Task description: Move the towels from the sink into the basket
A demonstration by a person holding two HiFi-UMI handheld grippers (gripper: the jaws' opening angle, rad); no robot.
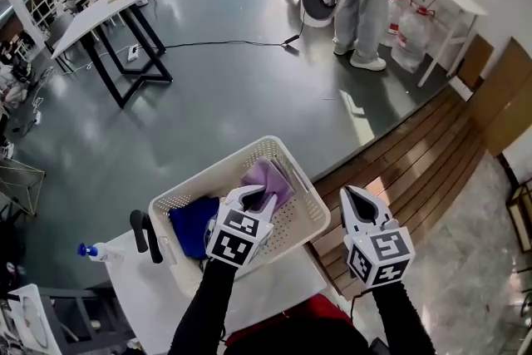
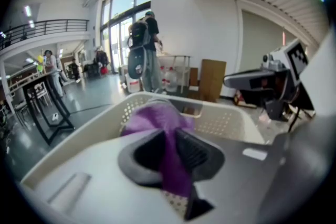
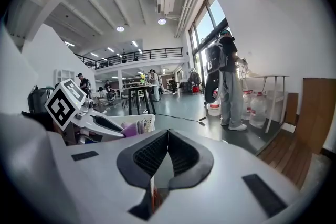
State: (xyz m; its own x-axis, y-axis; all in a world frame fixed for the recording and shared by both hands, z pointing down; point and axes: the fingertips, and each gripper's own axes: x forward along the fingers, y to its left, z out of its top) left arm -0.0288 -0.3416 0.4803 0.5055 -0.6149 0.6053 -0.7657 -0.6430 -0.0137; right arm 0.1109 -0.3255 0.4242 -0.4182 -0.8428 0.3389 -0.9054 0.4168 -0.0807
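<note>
Broadly, the room is a large hall with a grey polished floor [image 1: 233, 96]. At far left a black-legged table [image 1: 108, 8] stands on it. A black cable [image 1: 224, 43] runs toward a person [image 1: 362, 4] standing at upper right, near a strip of wooden boards [image 1: 416, 162].

Nearer, a white counter [image 1: 274, 287] carries a blue-capped spray bottle [image 1: 93, 250] at its left edge and a white perforated basket [image 1: 204, 175]. A blue towel [image 1: 191, 224] lies in the basket. The left gripper [image 1: 256, 197] is clamped on a purple towel [image 1: 270, 179], held over the basket's inside. The right gripper [image 1: 349, 195], jaws together and empty, is just right of the basket.

The black object [image 1: 145, 235] beside the bottle is too small to name. The left gripper's marker cube hides part of the blue towel. The frame's top edge cuts off the person's upper body.
</note>
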